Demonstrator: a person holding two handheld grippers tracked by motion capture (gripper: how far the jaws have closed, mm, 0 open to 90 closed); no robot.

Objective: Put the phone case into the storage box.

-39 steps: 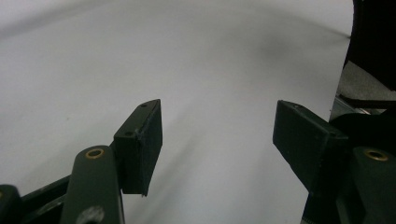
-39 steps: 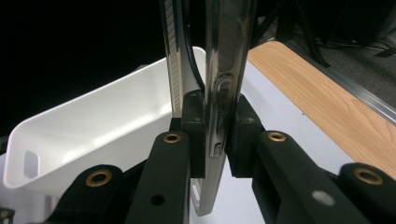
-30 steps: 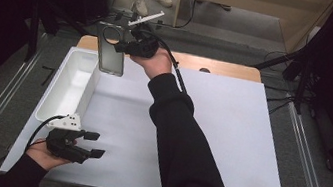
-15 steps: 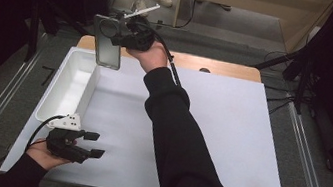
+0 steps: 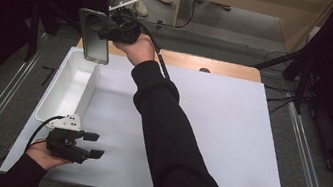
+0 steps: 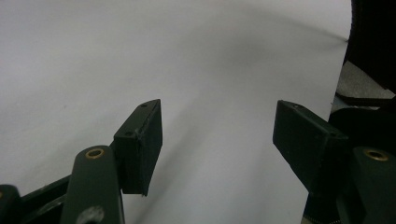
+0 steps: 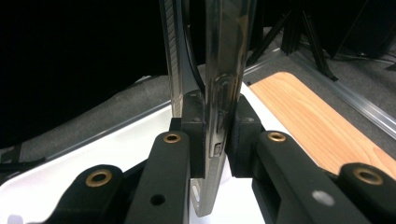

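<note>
High view puts your right tongs (image 5: 114,28) at the upper left of the frame, raised above the far end of the white bin (image 5: 66,90), and clamped on a smartphone (image 5: 93,36) that hangs roughly upright with its broad face toward the camera. Right gripper view shows that phone (image 7: 223,88) edge-on, running up the centre of the frame, with the two pads pressed flat on its opposite faces near the lower end.

Judge it as a stiff, thin slab: it will not bend or give, so all the hold comes from friction. The glossy sides look slippery, and glass is likely fragile, so a drop onto the bin or the counter (image 5: 210,125) could crack it. Because you hold it close to one end, most of its length stands clear of the pads, and a quick swing of your wrist could make it pivot or slide. A hold nearer the middle, pads flat on the faces, would be steadier.

Your left tongs (image 5: 86,144) rest at the lower left of the high view, spread wide and carrying nothing; left gripper view shows them (image 6: 217,140) over bare white counter.
</note>
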